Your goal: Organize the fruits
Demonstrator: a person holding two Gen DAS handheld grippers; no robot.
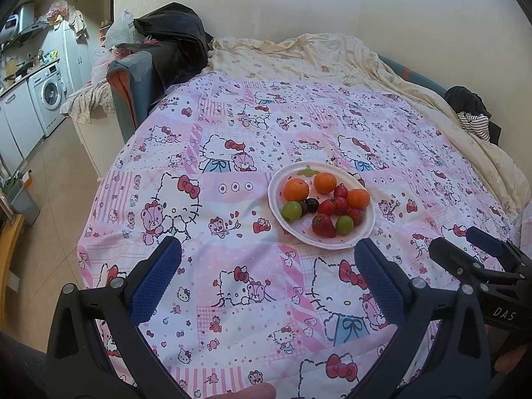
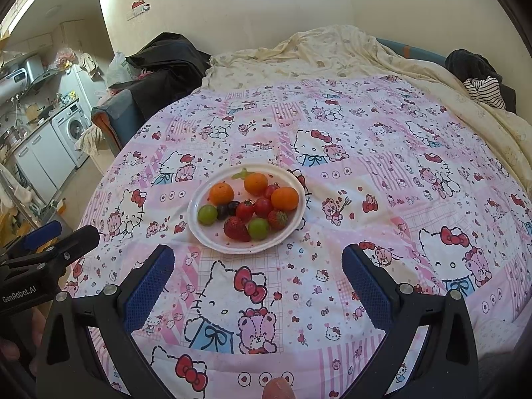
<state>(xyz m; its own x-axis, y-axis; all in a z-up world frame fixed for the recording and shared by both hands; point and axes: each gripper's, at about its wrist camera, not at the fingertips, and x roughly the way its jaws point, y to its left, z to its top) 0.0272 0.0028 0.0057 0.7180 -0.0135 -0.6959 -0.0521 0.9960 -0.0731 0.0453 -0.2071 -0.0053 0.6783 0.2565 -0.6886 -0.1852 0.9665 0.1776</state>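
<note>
We hold the left tongs (image 1: 267, 257) and right tongs (image 2: 257, 264) spread wide and empty at the bottom of each frame, above a pink cartoon-cat bedspread (image 2: 382, 173). Just beyond them, mid-frame, sits a white plate (image 2: 199, 229) of oranges (image 2: 284, 198), strawberries (image 2: 236, 228) and grapes (image 2: 207, 214).

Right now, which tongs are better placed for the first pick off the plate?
Marginally the right tongs: both are open and empty, short of the plate, but its near rim and the front strawberry sit closer to the centerline between the right's fingers. From the left tongs the plate lies off to the right.
</note>
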